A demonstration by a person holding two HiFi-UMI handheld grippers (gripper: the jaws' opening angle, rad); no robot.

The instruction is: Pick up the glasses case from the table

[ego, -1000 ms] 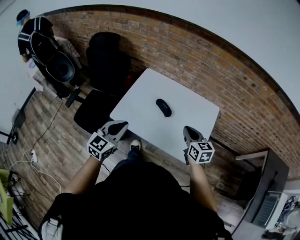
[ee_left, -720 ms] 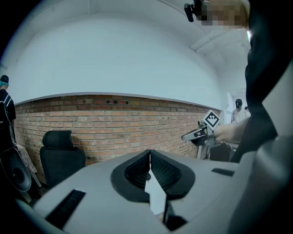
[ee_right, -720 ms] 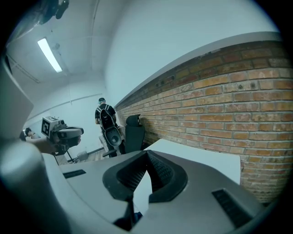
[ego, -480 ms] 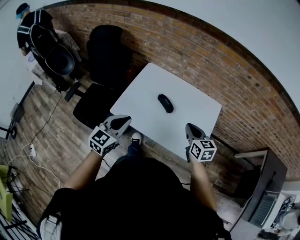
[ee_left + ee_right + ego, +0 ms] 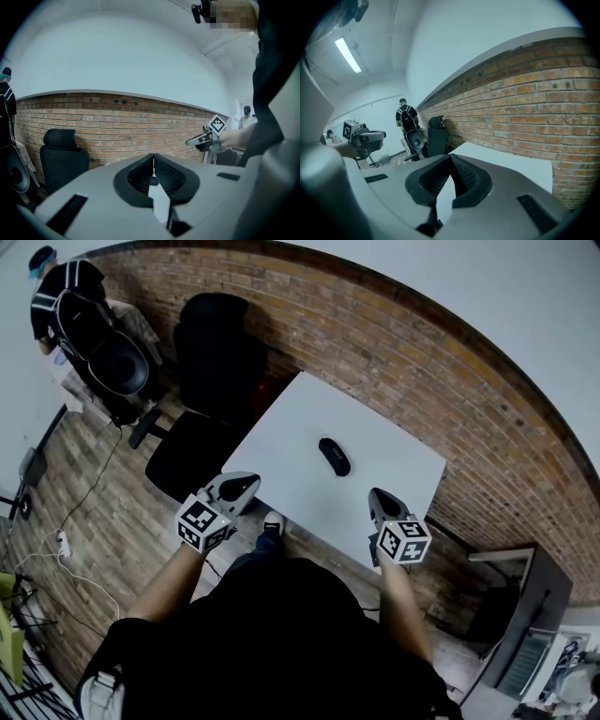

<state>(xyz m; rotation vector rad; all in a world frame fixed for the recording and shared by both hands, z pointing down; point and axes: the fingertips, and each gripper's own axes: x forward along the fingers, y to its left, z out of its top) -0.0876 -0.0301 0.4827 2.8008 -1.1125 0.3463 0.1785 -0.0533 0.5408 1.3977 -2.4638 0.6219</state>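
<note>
Glasses case | ahead, between left tool and right tool | both clenched, empty

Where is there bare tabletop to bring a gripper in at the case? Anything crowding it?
The white table holds only the glasses case, near its middle. Bare top borders it all round: toward the near edge by the left gripper and right gripper, toward the brick wall, and toward the black office chair. Nowhere is crowded.
</note>
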